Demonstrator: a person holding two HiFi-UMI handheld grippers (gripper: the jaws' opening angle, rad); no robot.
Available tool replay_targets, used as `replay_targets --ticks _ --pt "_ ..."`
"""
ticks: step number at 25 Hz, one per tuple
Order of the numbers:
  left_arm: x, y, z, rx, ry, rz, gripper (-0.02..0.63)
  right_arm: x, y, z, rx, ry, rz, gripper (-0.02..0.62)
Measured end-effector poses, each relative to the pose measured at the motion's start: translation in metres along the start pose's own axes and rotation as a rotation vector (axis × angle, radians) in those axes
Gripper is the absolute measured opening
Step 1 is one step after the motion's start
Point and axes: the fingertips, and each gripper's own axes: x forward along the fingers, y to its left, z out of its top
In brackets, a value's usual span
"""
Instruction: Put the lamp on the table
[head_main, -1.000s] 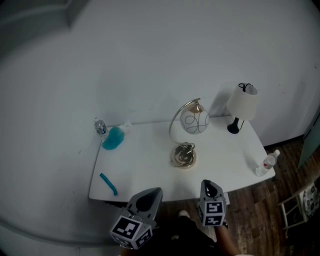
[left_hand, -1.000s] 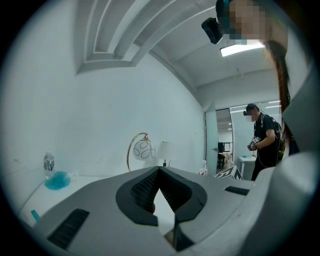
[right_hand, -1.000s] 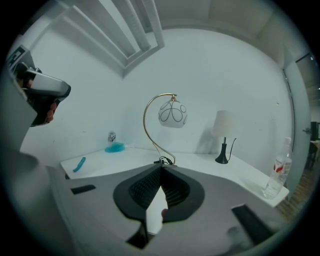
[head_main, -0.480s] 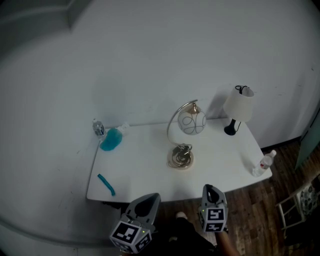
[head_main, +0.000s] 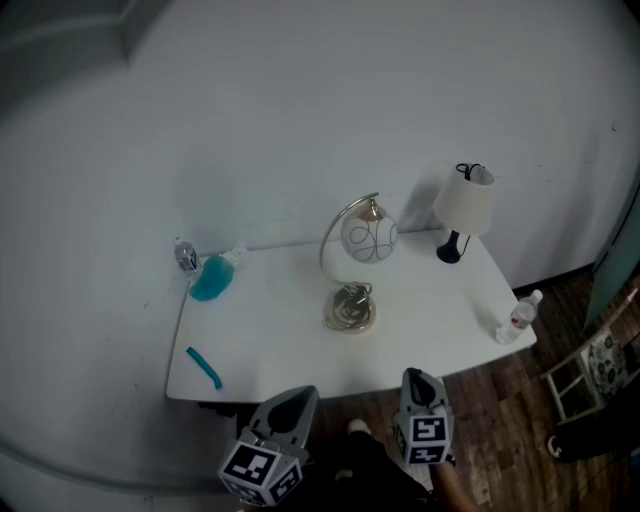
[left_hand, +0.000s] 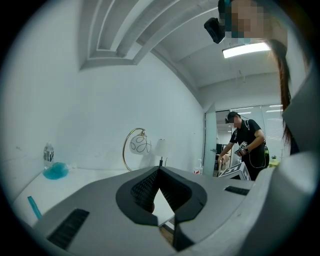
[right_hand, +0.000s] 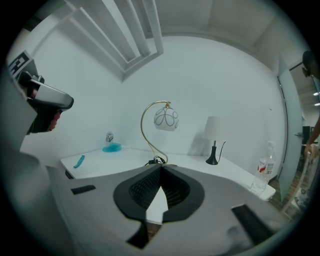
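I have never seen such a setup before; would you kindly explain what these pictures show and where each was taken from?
There is no robot here: a person holds a two-jaw gripper in each hand. The head view comes from a camera on the person's head, looking down at the left gripper, the right gripper and a white table. The other two pictures come from a camera on each gripper, looking along its jaws. Both pairs of jaws are shut with nothing between them, so nothing is held. On the table are an arched lamp with a globe, a small lamp with a white shade, a clear bottle at the right corner, a little bottle and a blue container at the back left, and a teal stick near the front left.
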Motion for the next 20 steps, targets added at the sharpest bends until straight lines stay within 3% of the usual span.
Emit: replay_targets --ticks 20 --pt "0.0030 -0.0061 -0.0020 0.018 0.014 0.021 0.009 0.0023 -0.0034 -0.0083 0.013 0.016 0.015 -0.006"
